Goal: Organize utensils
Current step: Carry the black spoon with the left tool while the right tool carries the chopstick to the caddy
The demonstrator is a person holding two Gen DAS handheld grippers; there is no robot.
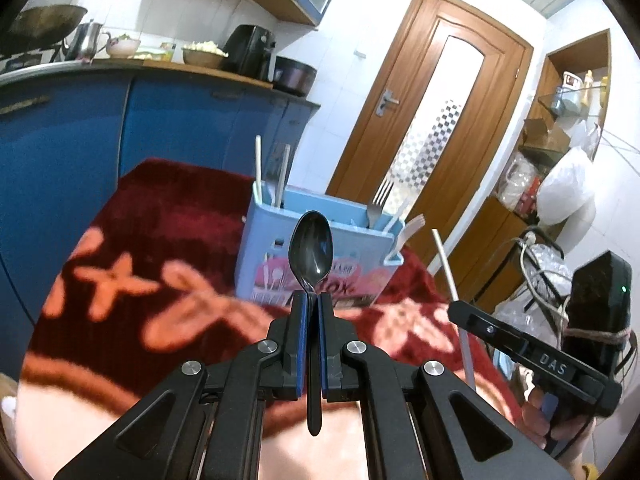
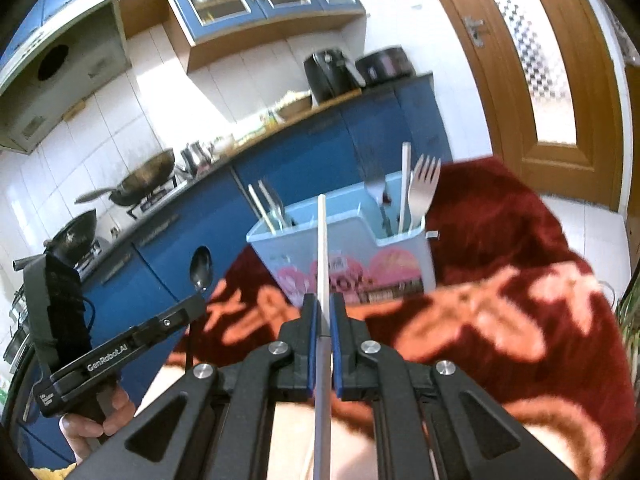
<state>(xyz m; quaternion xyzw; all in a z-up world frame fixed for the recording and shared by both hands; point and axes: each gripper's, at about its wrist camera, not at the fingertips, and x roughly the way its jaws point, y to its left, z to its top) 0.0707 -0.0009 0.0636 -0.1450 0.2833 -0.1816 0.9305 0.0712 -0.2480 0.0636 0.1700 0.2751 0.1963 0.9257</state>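
My left gripper [image 1: 313, 300] is shut on a dark metal spoon [image 1: 310, 252], bowl up, held above the red blanket in front of a light blue utensil caddy [image 1: 320, 264]. My right gripper [image 2: 324, 300] is shut on a white chopstick [image 2: 322, 248] that points up toward the caddy [image 2: 348, 240]. The caddy holds white chopsticks [image 1: 259, 172] in its left compartment and a metal fork [image 1: 380, 198] plus a pale plastic fork [image 2: 423, 188] in its right. The right gripper with its chopstick [image 1: 450, 276] shows at the right of the left wrist view; the left gripper's spoon [image 2: 201, 268] shows at the left of the right wrist view.
A red patterned blanket [image 1: 152, 240] covers the surface under the caddy. Blue kitchen cabinets [image 1: 80, 140] with a counter of pots and an air fryer [image 1: 250, 52] stand behind. A wooden door [image 1: 432, 120] and cluttered shelves [image 1: 560, 168] are to the right.
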